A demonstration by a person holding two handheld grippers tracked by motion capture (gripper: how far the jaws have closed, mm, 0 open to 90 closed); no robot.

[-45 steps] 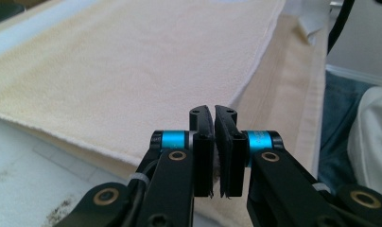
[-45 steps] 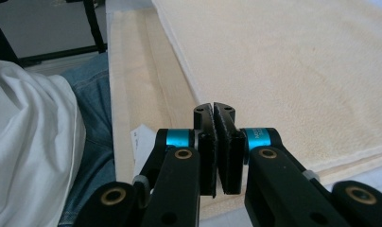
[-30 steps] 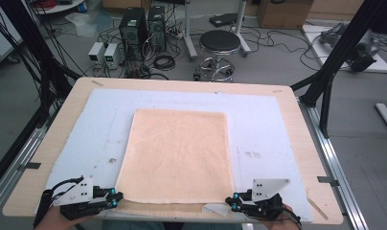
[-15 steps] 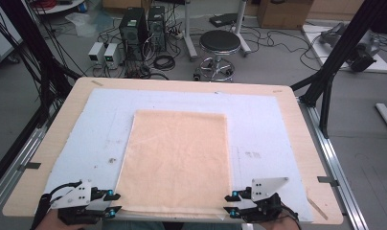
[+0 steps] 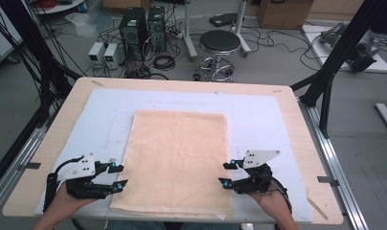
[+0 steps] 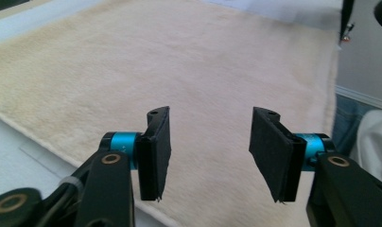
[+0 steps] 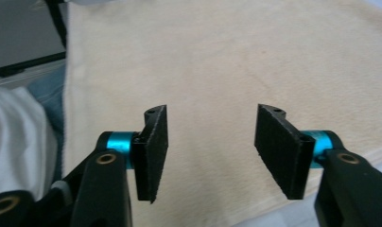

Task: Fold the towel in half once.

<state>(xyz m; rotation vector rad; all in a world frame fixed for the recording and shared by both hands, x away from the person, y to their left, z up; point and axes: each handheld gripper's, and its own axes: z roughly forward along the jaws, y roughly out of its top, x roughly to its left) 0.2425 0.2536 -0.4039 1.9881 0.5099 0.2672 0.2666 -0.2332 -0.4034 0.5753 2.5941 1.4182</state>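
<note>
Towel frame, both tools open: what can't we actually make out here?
- Towel layers: high view, too small to tell whether it is folded or single.
- Left tool and right tool height over the towel: contact unclear from above.
- Towel's near edge: both gripper views, partly hidden behind the jaws.
- Left hand: cut off by the bottom edge.

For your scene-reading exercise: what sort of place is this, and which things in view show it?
Probably a robotics lab or workshop: computer towers and tangled cables sit on the floor, black frame struts flank the table, and a stool stands behind.
</note>
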